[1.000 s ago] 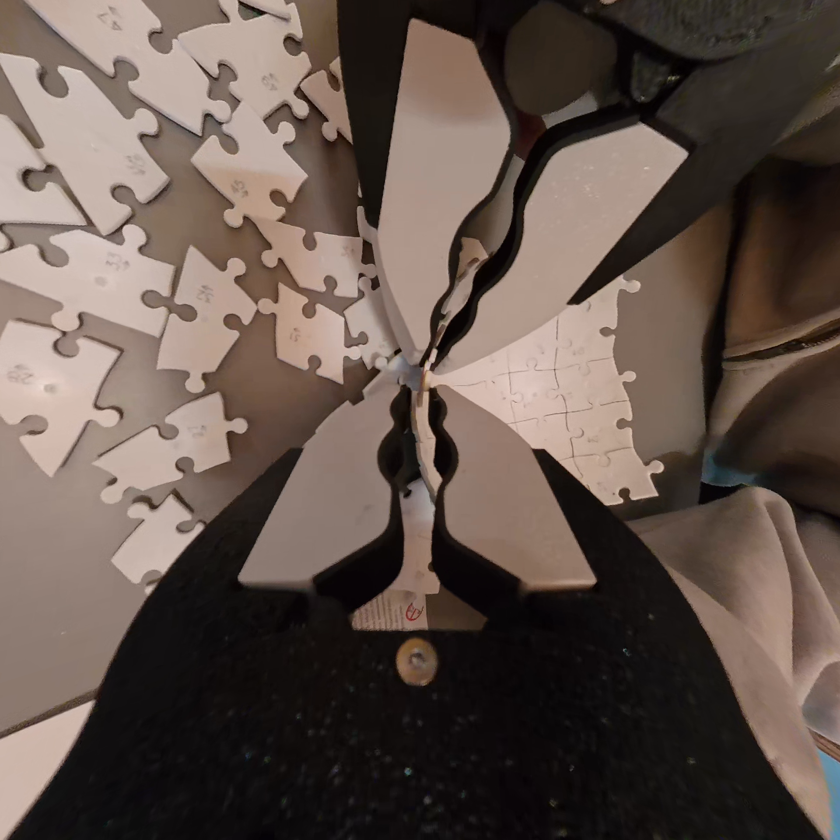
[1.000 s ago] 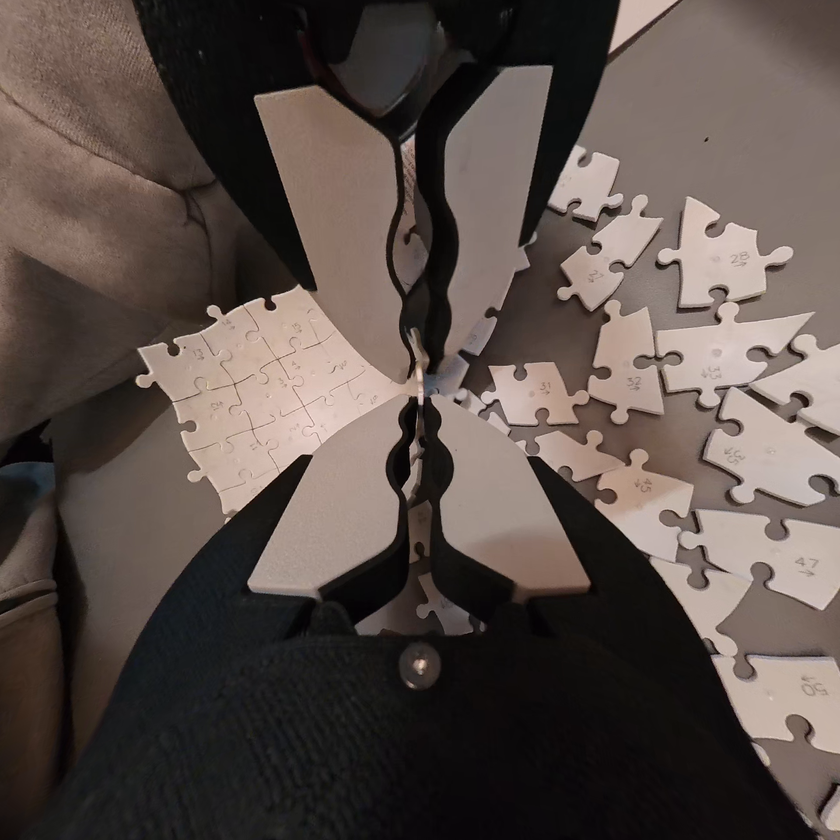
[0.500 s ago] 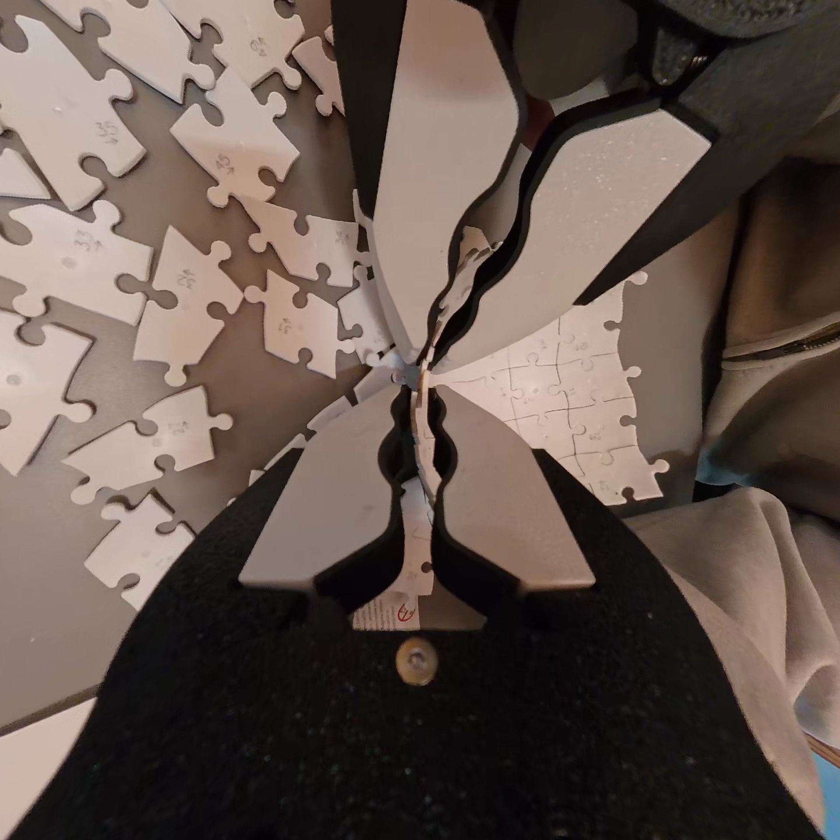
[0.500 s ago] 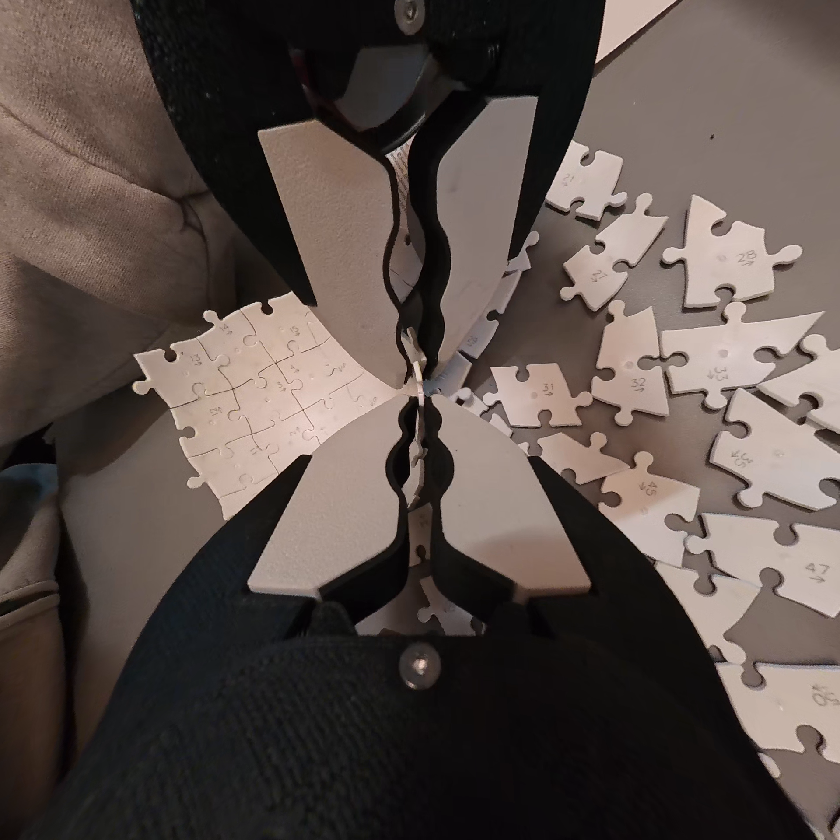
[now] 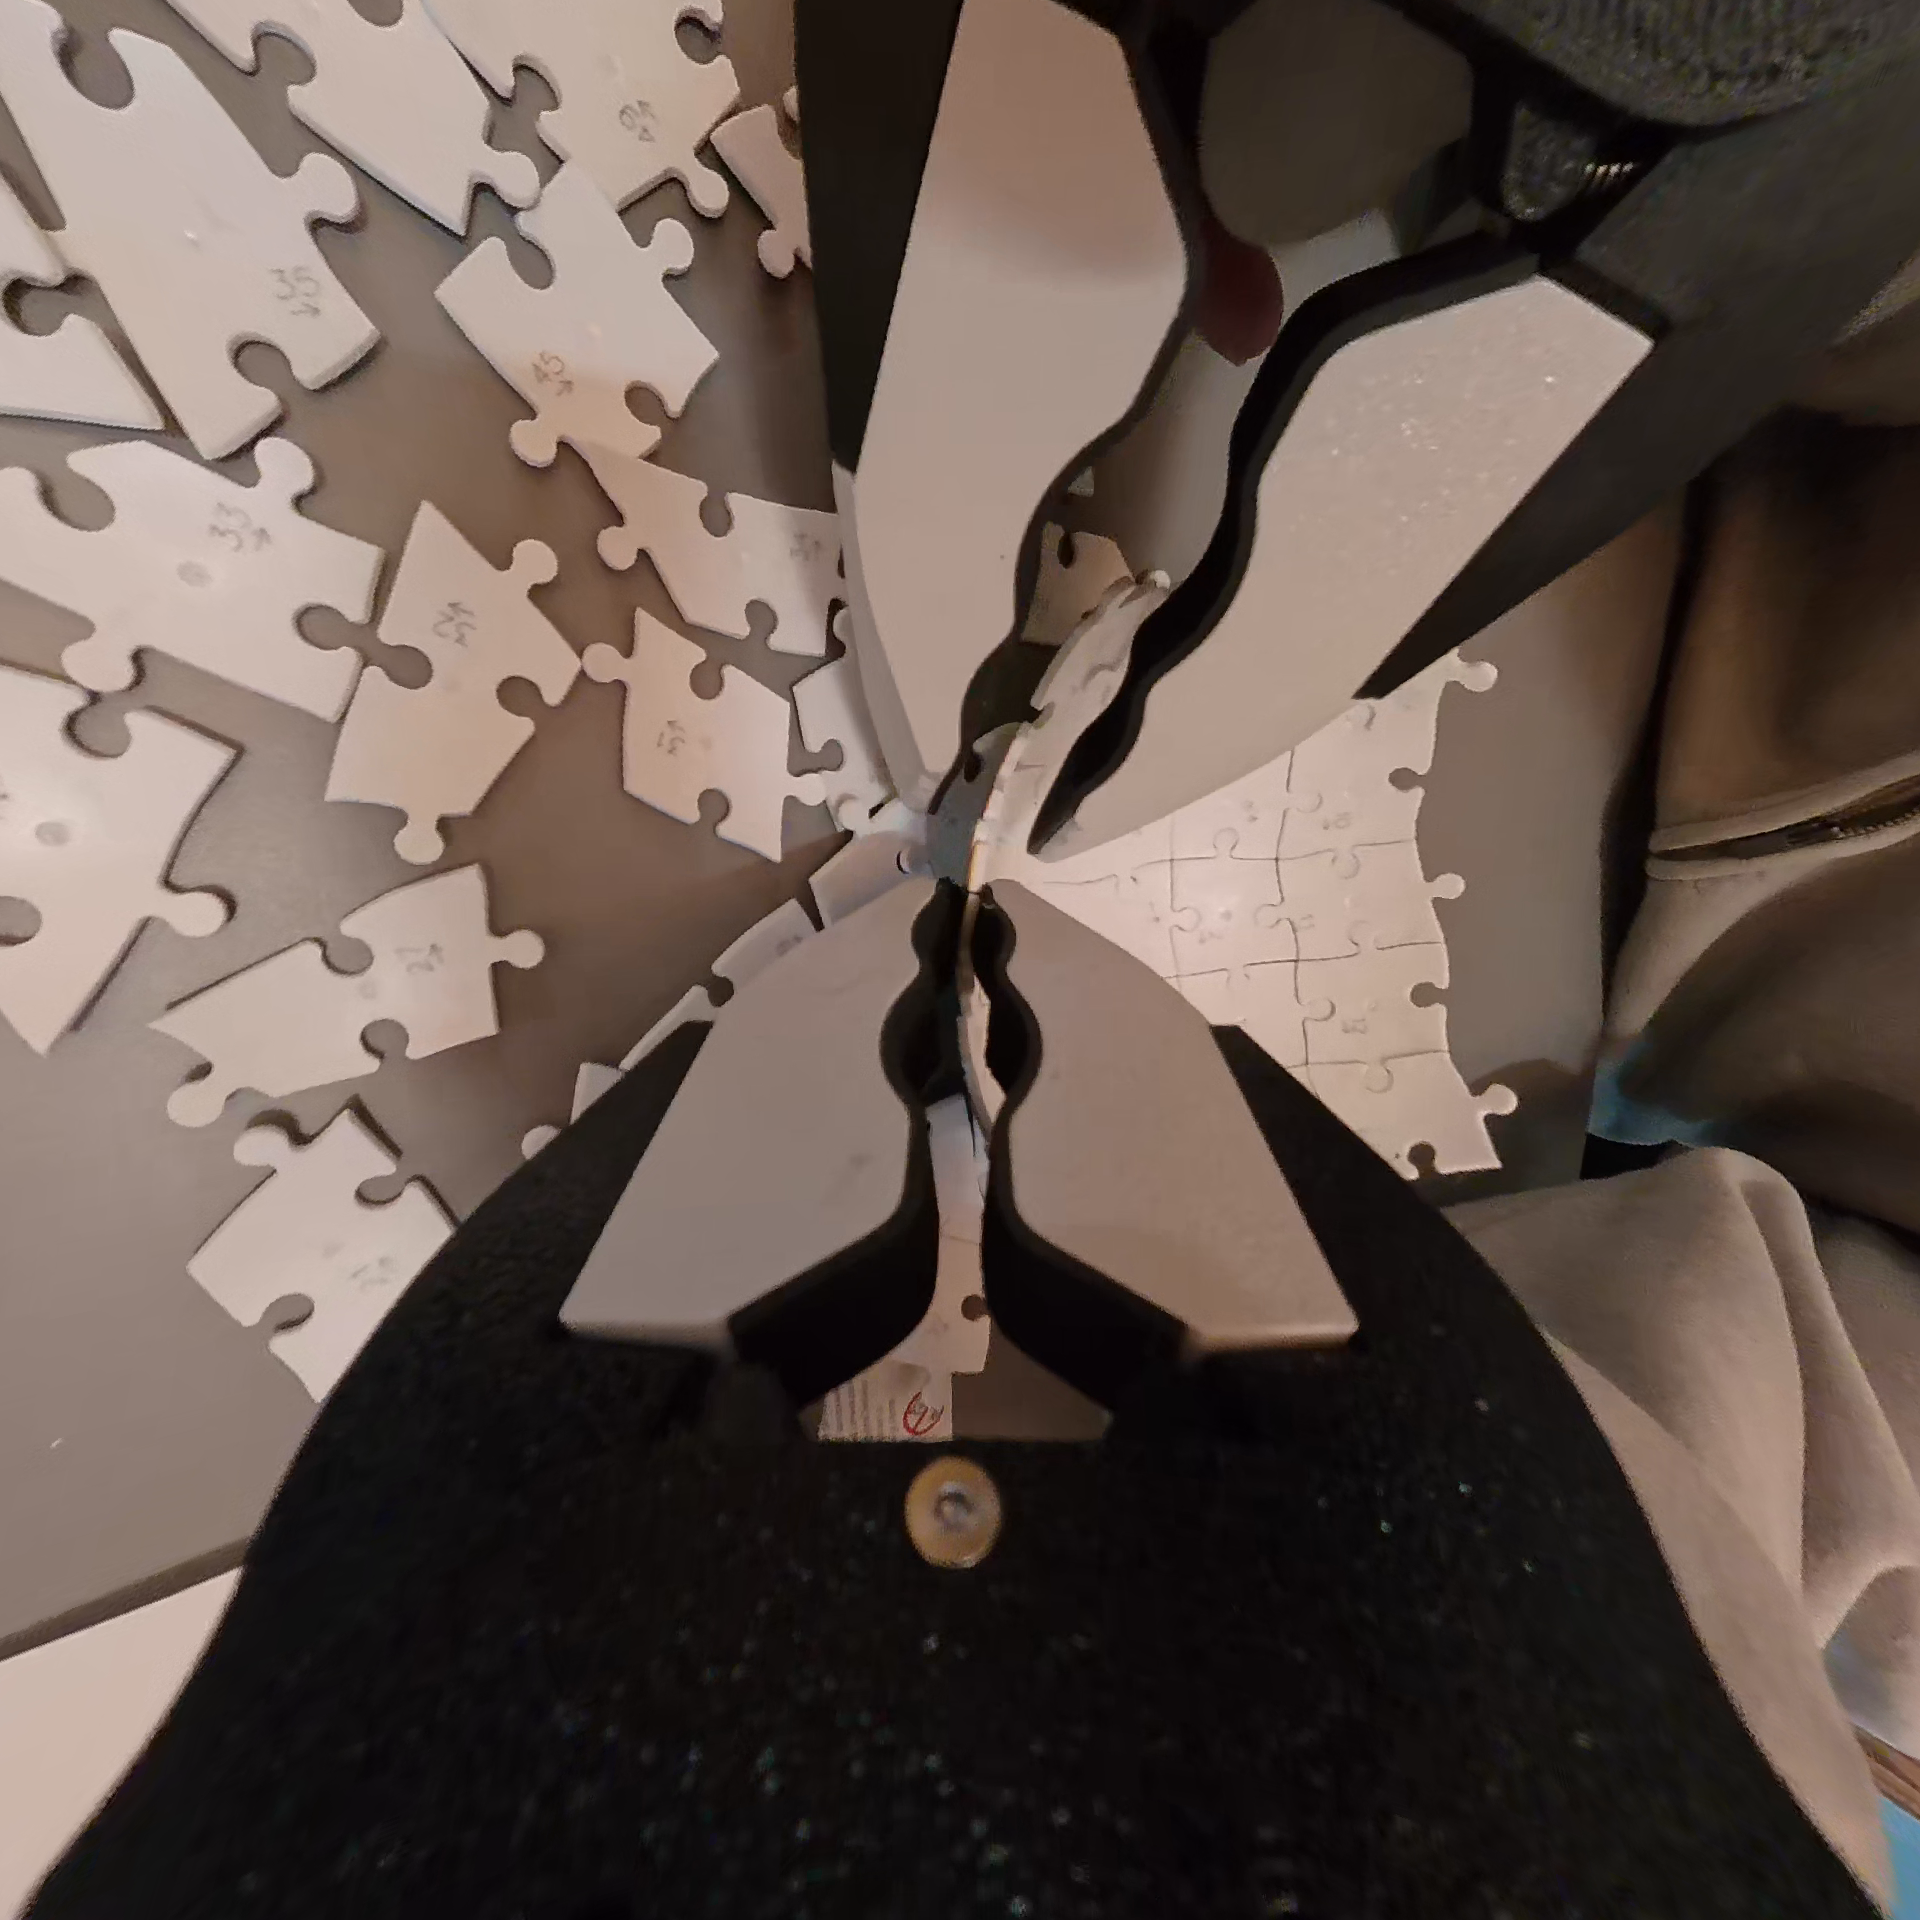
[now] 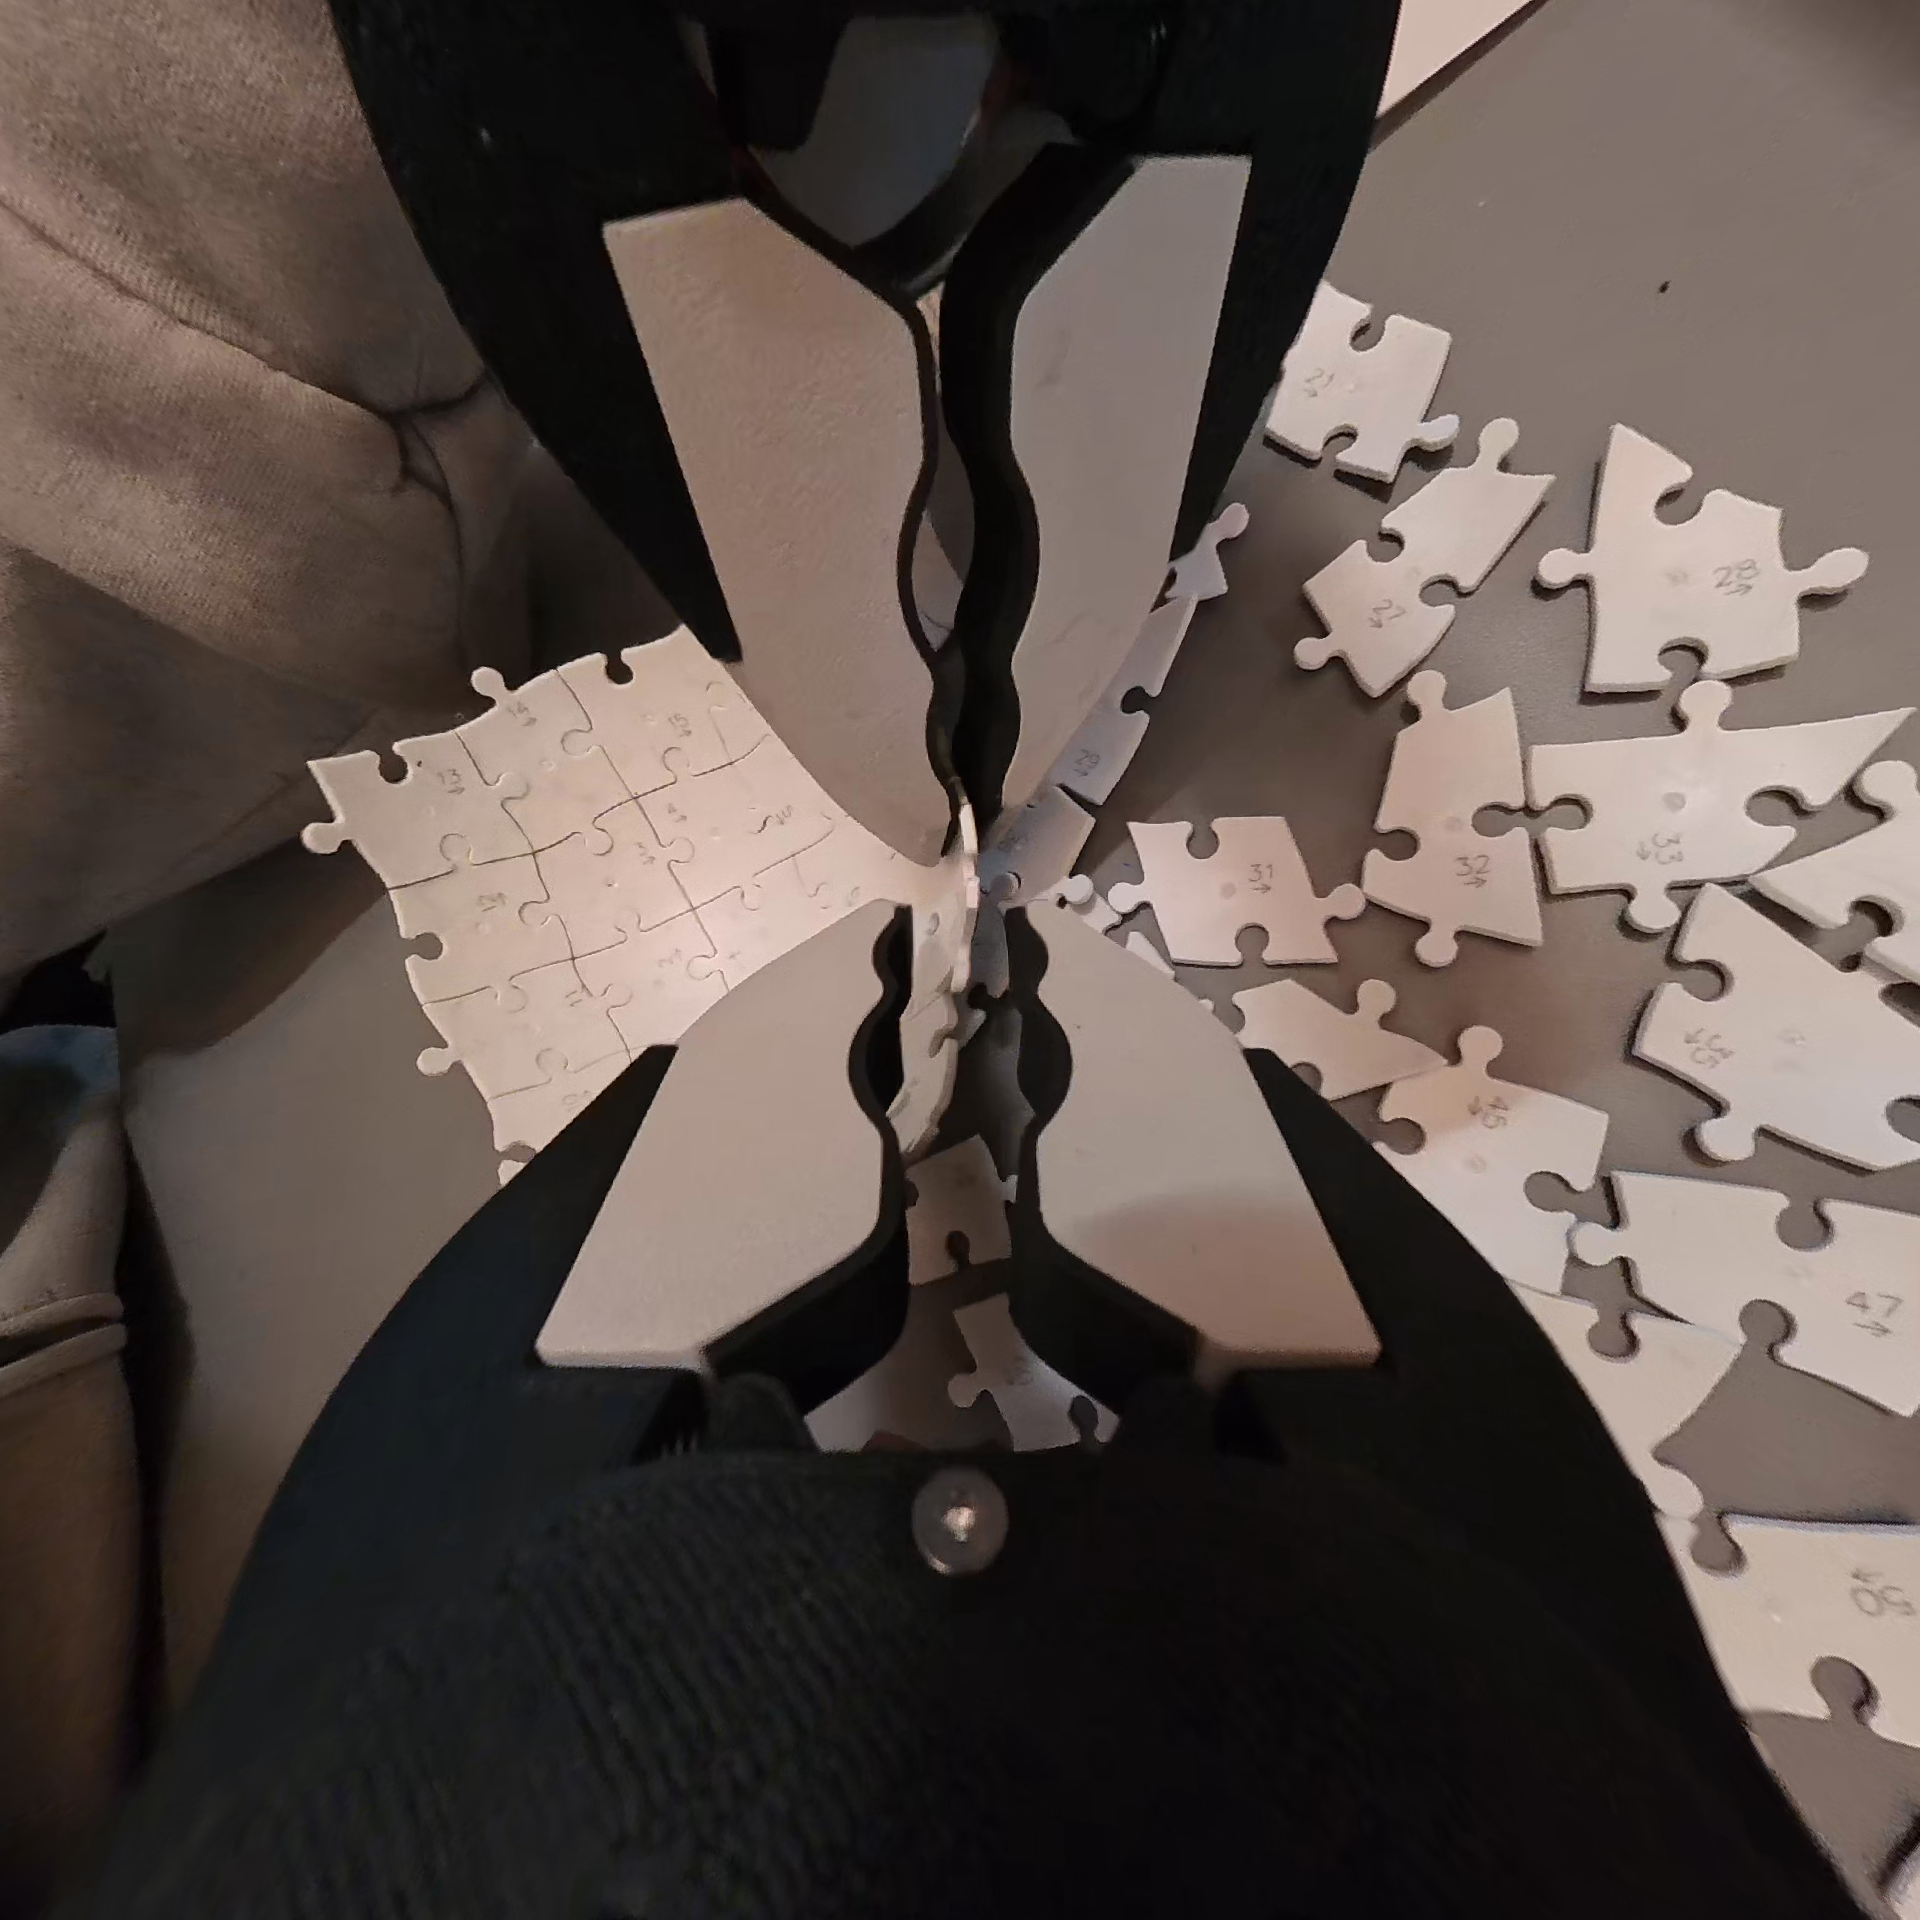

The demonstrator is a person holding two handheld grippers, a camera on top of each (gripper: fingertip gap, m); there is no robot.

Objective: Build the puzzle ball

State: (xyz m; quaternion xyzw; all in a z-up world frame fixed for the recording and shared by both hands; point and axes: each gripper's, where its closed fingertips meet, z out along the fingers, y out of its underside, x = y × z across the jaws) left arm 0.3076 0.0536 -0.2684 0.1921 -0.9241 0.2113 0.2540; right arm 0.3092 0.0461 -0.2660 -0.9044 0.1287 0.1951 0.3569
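My left tool [image 5: 968, 894] pinches the joined puzzle sheet [image 5: 1340, 935]. My right tool [image 6: 961, 914] has let go, fingers apart. Loose pieces [image 6: 1247, 894] lie on the surface [image 6: 1662, 208].

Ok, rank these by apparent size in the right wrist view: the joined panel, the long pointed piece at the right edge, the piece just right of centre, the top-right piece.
1. joined panel
2. long pointed piece
3. piece right of centre and top-right piece look alike, so they are not ranked.
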